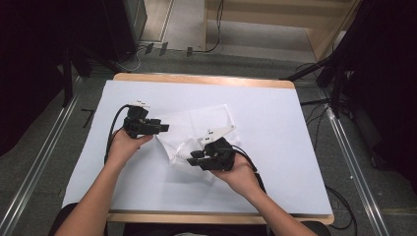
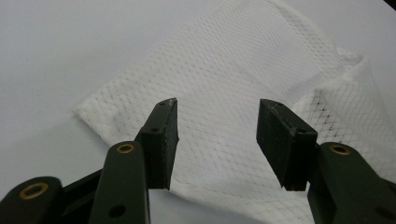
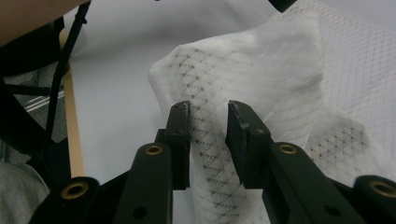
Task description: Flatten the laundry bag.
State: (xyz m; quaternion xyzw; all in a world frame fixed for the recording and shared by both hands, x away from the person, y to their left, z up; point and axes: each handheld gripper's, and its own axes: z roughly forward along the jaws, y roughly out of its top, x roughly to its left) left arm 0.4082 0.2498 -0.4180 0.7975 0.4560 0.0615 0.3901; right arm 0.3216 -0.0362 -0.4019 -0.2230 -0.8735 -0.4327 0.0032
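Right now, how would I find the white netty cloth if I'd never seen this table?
Look at the table with the white cover. Near its middle, between the left gripper and the right gripper, lies the mesh cloth. It is the one thing lying there, crumpled, see-through, with tiny holes.

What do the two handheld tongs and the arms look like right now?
Both tongs, left and right, are black, each topped by a pale three-cornered plate and trailing a black cable. Their flat black jaws are fixed with brass-ringed screws. The forearms are bare, without sleeves.
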